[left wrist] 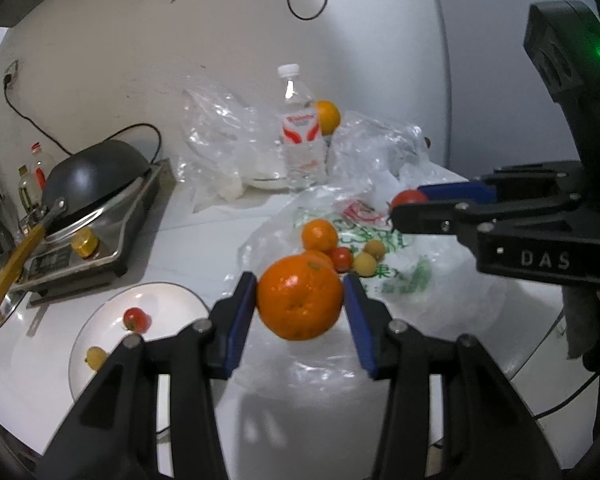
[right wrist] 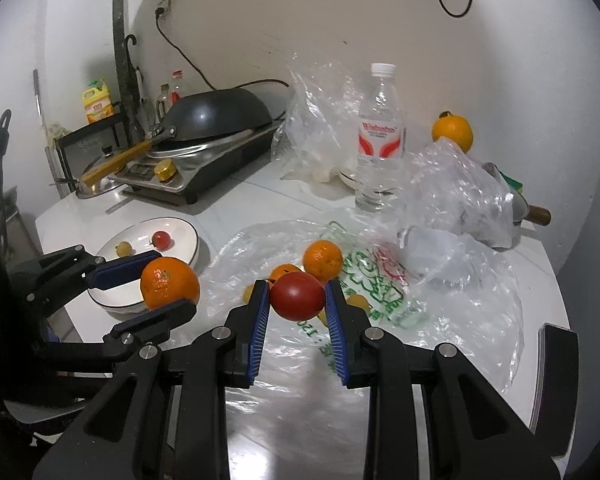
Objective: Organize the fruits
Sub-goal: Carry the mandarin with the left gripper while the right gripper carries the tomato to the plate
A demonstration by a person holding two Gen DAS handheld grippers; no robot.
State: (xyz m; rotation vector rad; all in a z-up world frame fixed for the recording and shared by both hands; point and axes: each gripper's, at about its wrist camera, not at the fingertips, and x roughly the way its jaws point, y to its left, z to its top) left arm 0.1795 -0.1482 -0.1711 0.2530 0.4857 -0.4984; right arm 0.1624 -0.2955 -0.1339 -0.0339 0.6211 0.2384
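Your left tool (left wrist: 300, 304) is clamped on a large orange (left wrist: 300, 302): the fruit sits squarely between the two blue pads, one pad pressed on each side, and it hangs clear above the tabletop (left wrist: 188, 236). Your right tool (right wrist: 298, 300) is clamped on a red tomato (right wrist: 297, 295), likewise caught between its pads at the tips and lifted off the surface.

Seen from the right wrist, the left tool and its orange are to the left, just over the near rim of the white plate (right wrist: 188, 232). That plate carries a small red tomato (right wrist: 162, 239) and a small yellow fruit (right wrist: 124, 248), lying apart from each other.

Below and beyond your right tool, the printed plastic bag (right wrist: 379, 280) lies flat on the tabletop with more fruit on it: an orange (right wrist: 323, 258), part of another orange just behind the held tomato, and small yellow fruits partly hidden by the pads. One more orange (right wrist: 451, 131) sits far back, to the right of the water bottle (right wrist: 381, 136).
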